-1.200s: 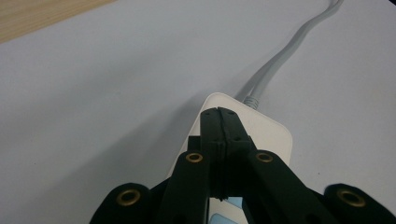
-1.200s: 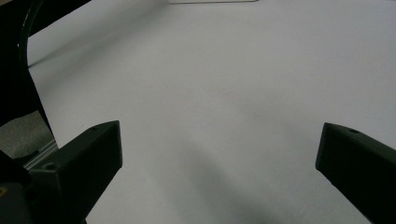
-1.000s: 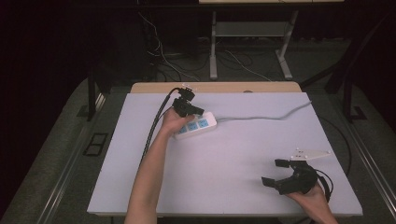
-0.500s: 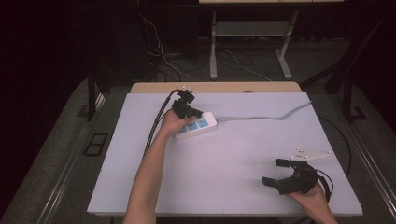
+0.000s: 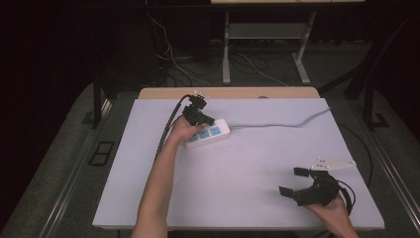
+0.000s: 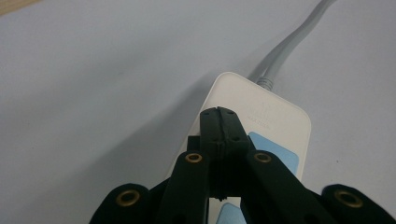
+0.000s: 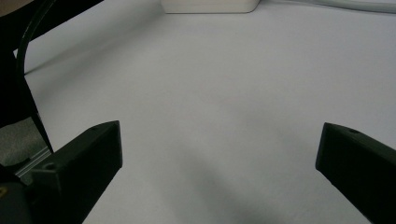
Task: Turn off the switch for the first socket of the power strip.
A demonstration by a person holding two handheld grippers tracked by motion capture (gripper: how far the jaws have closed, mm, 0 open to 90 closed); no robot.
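A white power strip (image 5: 213, 133) with blue socket faces lies on the pale table (image 5: 237, 163) toward the back left, and its grey cord (image 5: 277, 125) runs off to the right. My left gripper (image 5: 208, 120) hovers right over the strip. In the left gripper view its jaws are pressed together above the strip's (image 6: 275, 116) cord end, and the gripper (image 6: 218, 112) is shut with nothing visible between the tips. My right gripper (image 5: 291, 181) stands open near the front right corner, and in its own view the gripper (image 7: 219, 140) has bare table between its jaws.
A black cable (image 5: 168, 126) trails from the left gripper off the table's back left. A wooden strip (image 5: 228, 92) borders the far edge. A desk frame (image 5: 265, 44) and loose wires stand on the floor beyond. The strip's end (image 7: 210, 5) is seen far ahead in the right gripper view.
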